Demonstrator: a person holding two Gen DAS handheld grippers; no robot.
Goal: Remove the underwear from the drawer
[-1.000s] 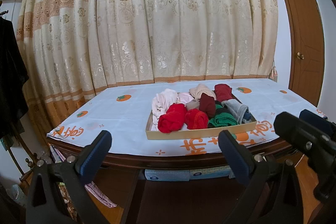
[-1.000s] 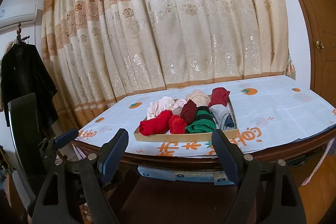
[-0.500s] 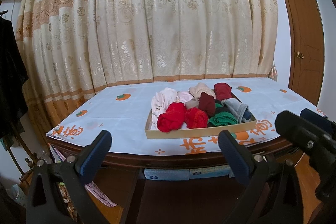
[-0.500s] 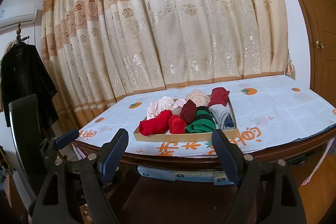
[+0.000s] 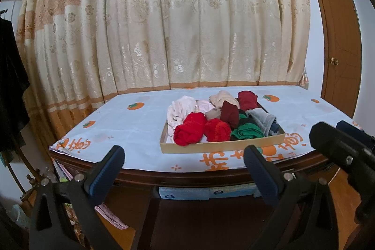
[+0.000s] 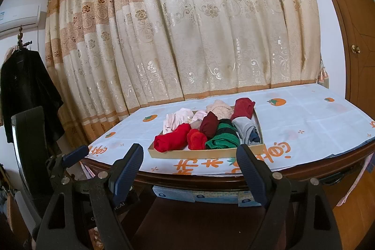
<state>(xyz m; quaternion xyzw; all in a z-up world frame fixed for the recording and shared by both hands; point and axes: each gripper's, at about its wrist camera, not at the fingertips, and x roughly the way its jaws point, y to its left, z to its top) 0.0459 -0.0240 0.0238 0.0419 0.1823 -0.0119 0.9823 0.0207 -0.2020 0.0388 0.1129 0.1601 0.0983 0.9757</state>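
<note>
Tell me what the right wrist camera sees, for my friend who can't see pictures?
A shallow cardboard tray full of rolled underwear in red, maroon, green, grey and pale pink sits on a table with a white cloth printed with orange fruit. The open right gripper is short of the table edge, holding nothing. A patterned cream curtain hangs behind.

Drawer tray (image 5: 221, 146) on table (image 5: 131, 130), ahead of and above both sets of jaws, well apart from them; rolled underwear (image 5: 212, 120) packed inside tray, rows running front to back; curtain (image 5: 164, 22) behind table; door (image 5: 337, 48) right of jaws, past table's far right corner; hanging garment (image 6: 25, 90) far left of jaws; boxes (image 6: 201, 195) under table edge, between the fingers in right wrist view; left gripper (image 6: 75, 154) left of right gripper (image 6: 189, 168).
</note>
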